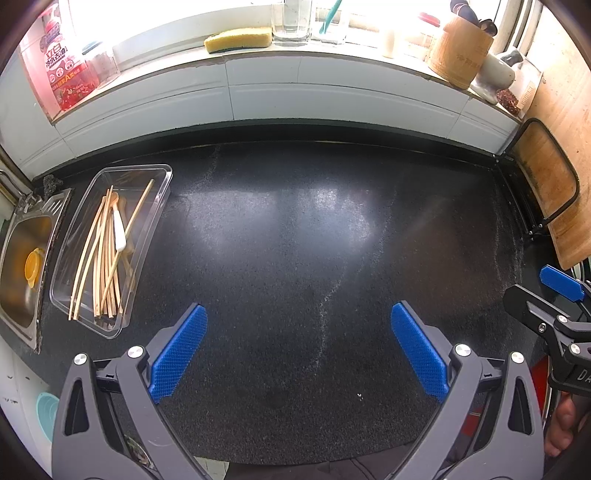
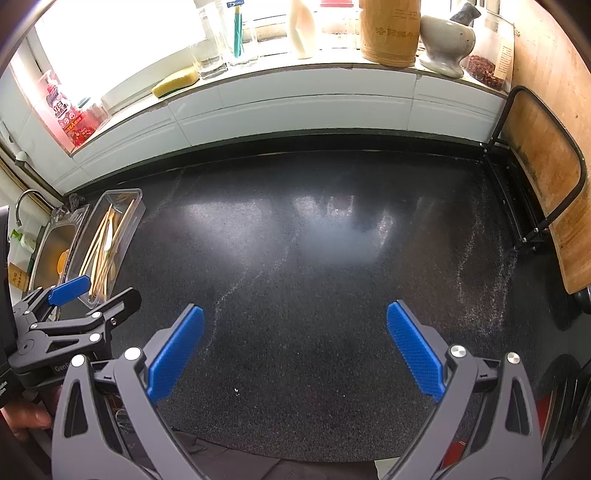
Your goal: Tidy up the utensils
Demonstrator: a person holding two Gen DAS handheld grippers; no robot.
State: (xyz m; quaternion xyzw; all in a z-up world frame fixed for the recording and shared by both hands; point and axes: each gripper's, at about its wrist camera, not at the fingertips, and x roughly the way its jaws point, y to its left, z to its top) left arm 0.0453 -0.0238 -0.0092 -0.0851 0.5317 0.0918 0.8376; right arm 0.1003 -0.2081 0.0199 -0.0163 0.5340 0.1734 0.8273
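Utensils — wooden chopsticks (image 1: 99, 258) and one white spoon (image 1: 119, 228) — lie loose and crossed inside a clear plastic tray (image 1: 153, 214) at the far left of the dark speckled countertop (image 1: 295, 229). Several chopstick ends overhang the tray's near rim. Left of the tray is a steel sink (image 1: 22, 258) with a yellow object (image 1: 33, 266) in its basin. The tray stands just beside the sink edge.

Left gripper (image 1: 299, 347): jaws wide apart, blue pads (image 1: 181, 350) facing each other across bare countertop, nothing held. It hovers over the near middle of the counter, well apart from the tray.

Right gripper (image 2: 295, 347): jaws likewise spread wide, holding nothing, over the near counter to the right of the left one. A hand (image 1: 561, 421) shows at its grip in the left wrist view.

On the far windowsill, left to right: a red detergent pouch (image 1: 64, 70), a yellow sponge (image 1: 238, 38), clear glasses (image 1: 291, 18) — one with a teal-handled item — and a bamboo holder (image 1: 461, 51), then a stone mortar (image 2: 445, 40). A wooden cutting board (image 1: 554, 173) stands upright in a black wire rack (image 1: 565, 206) at the right edge.
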